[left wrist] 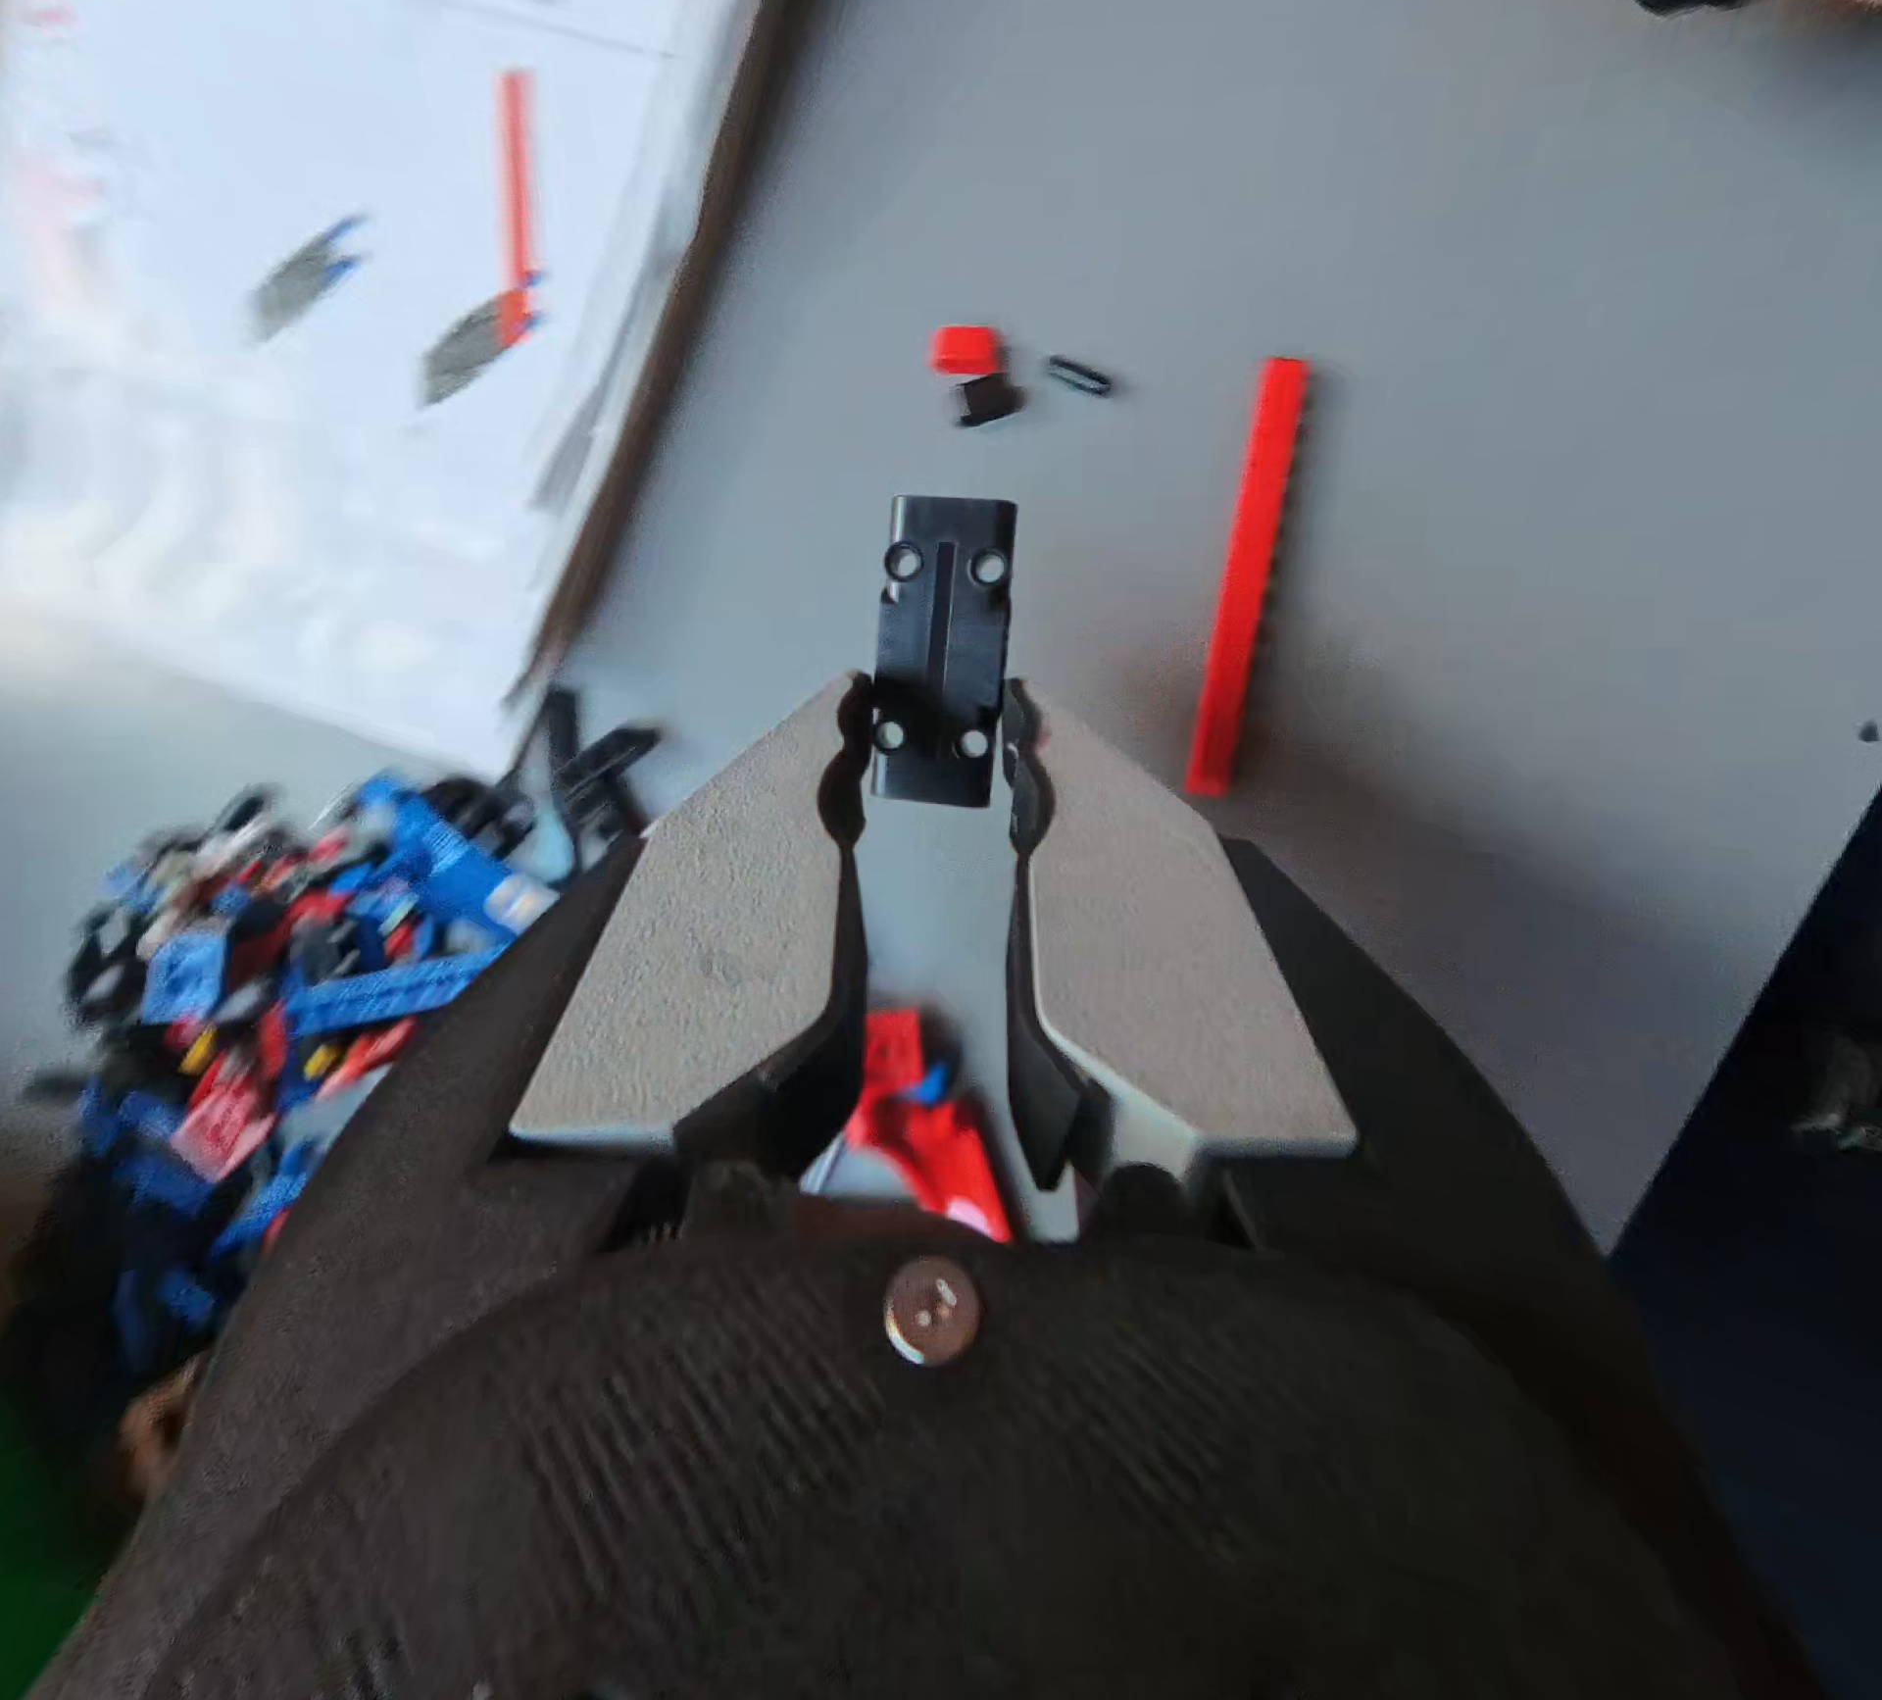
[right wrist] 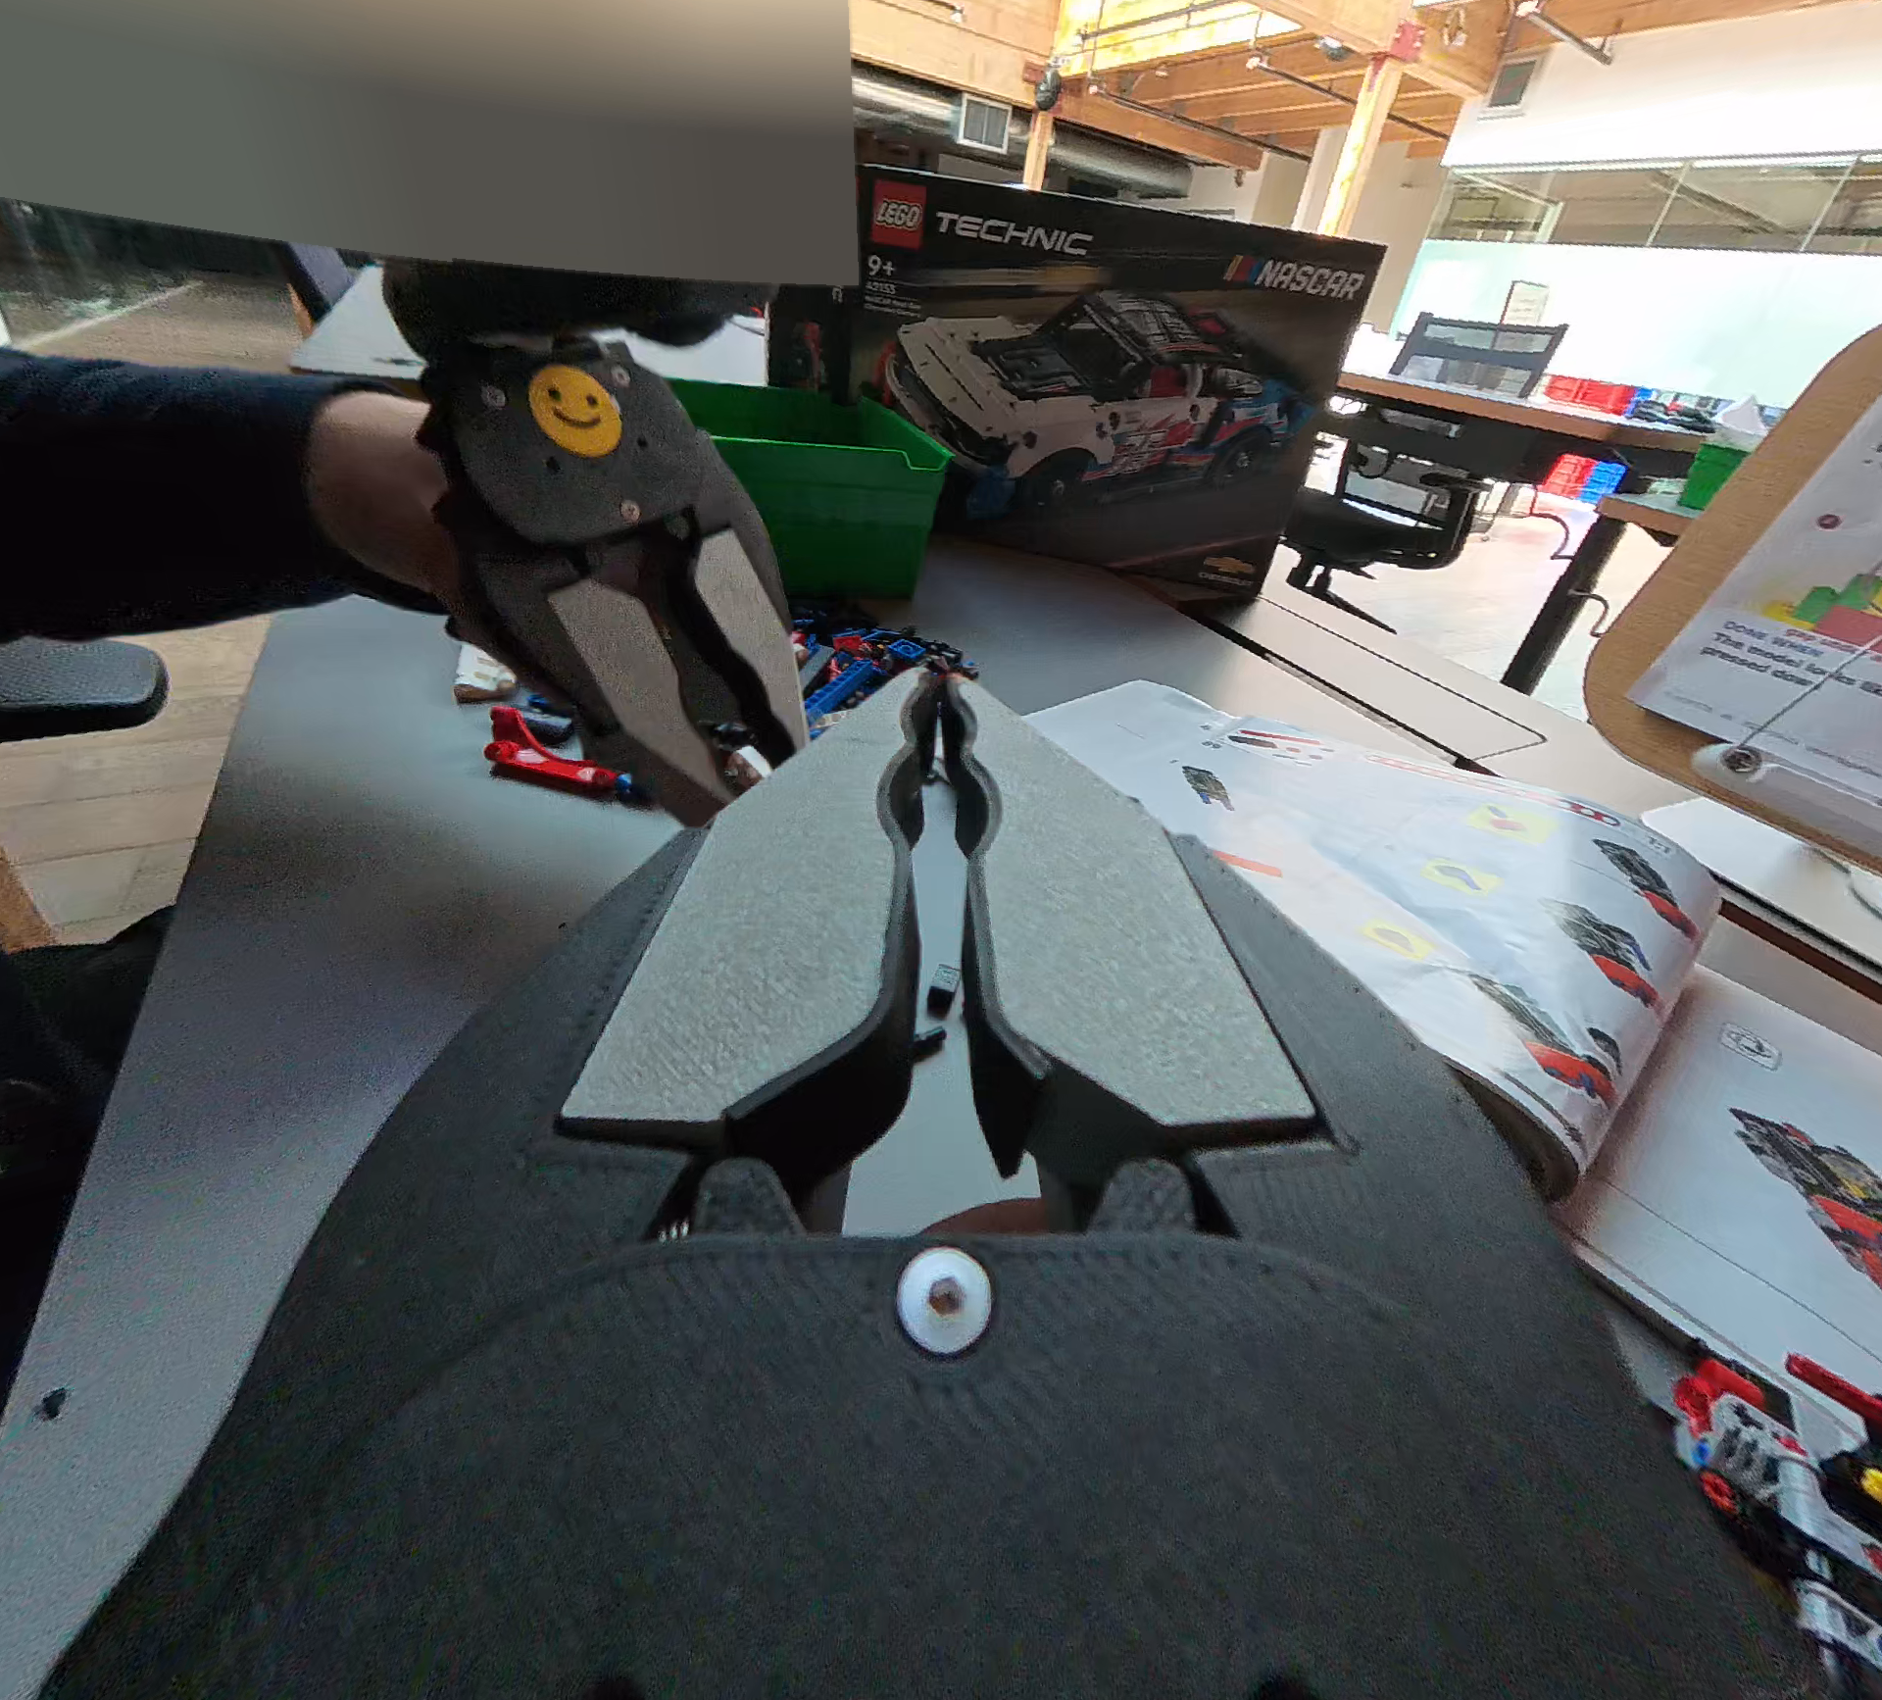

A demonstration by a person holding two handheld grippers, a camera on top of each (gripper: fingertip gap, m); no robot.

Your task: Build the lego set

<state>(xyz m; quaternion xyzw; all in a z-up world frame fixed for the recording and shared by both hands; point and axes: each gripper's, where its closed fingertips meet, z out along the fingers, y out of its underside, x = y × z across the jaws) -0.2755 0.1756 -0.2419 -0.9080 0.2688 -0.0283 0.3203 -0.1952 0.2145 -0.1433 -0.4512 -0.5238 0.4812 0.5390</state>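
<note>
My left gripper point(left wrist: 942, 719) is shut on a flat black plate with four holes point(left wrist: 945, 622). Both pads press on its lower end, and the rest juts forward above the grey table point(left wrist: 1426, 225). In the right wrist view the left gripper point(right wrist: 749, 770) hangs tilted down over the table, a hand behind it, with a dark bit between its tips. My right gripper point(right wrist: 942, 699) has its pads together, raised above the table. A speck of red and black shows right at its tips; I cannot tell whether it is held or belongs to the brick pile point(right wrist: 866, 653) behind.
On the table lie a long red beam point(left wrist: 1248, 577), a small red piece point(left wrist: 962, 347), small black pieces point(left wrist: 986, 400), a brick pile point(left wrist: 285, 969) and an open instruction booklet point(left wrist: 306, 225). A green bin point(right wrist: 835, 480), a toy box point(right wrist: 1120, 388), a red curved piece point(right wrist: 550, 760) and a part-built model point(right wrist: 1782, 1468) are there too.
</note>
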